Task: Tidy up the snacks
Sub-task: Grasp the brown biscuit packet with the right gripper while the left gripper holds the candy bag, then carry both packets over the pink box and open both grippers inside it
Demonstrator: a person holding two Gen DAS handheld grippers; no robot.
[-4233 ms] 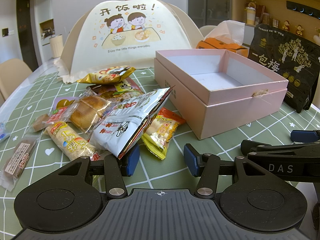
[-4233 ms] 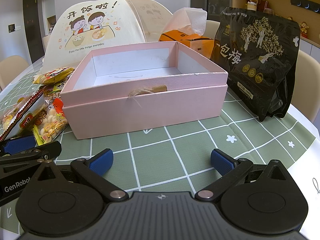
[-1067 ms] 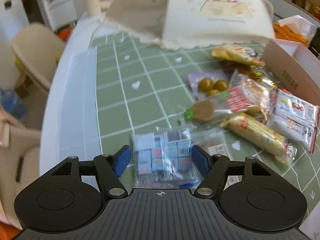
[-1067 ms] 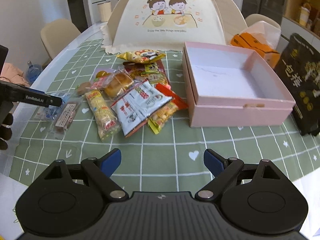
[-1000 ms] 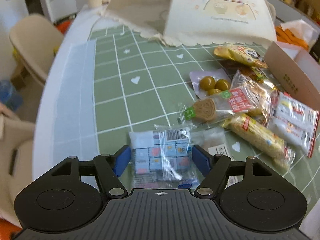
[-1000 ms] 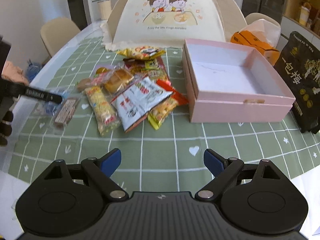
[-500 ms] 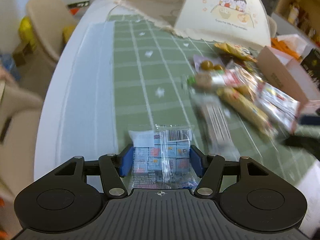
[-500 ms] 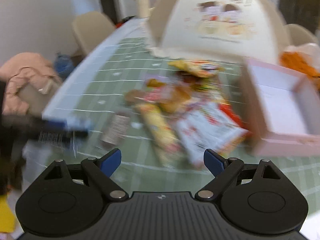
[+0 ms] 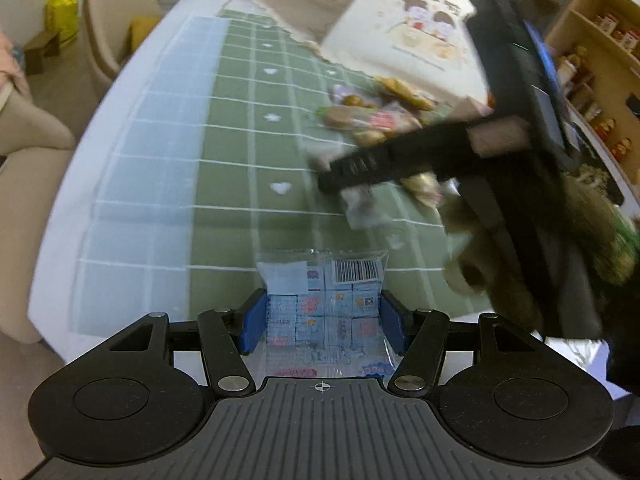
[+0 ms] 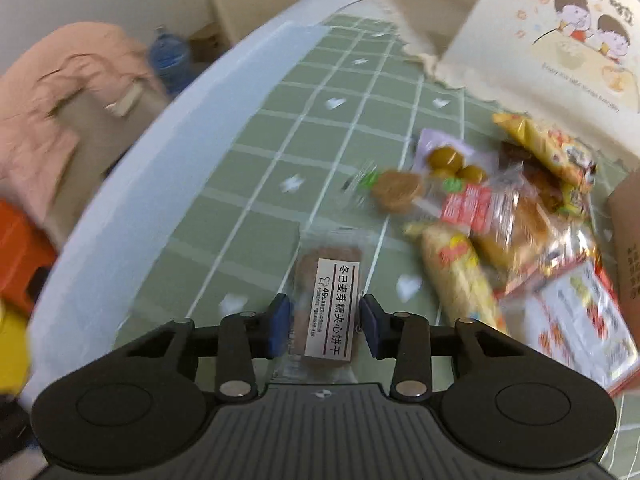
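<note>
My left gripper [image 9: 323,322] is shut on a clear packet of small blue-wrapped candies [image 9: 322,304] and holds it above the table's near edge. My right gripper [image 10: 325,322] has its blue pads on both sides of a brown biscuit bar [image 10: 329,300] with a white label; the pads sit close to its wrapper, with small gaps showing. The right gripper's black body [image 9: 460,152] crosses the left wrist view over the snack pile [image 9: 384,120]. The pile [image 10: 500,216] of buns, a corn roll and foil packets lies to the right of the bar.
The green checked tablecloth [image 10: 304,128] covers a round table with a white rim [image 10: 168,148]. A cream mesh food cover [image 10: 540,28] stands behind the snacks. A corner of the pink box [image 10: 628,220] shows at the far right. Chairs [image 9: 116,20] stand beyond the table's edge.
My right gripper swung left and down over the biscuit bar and narrowed its jaws around it. My left gripper kept its hold on the candy packet and lifted slightly.
</note>
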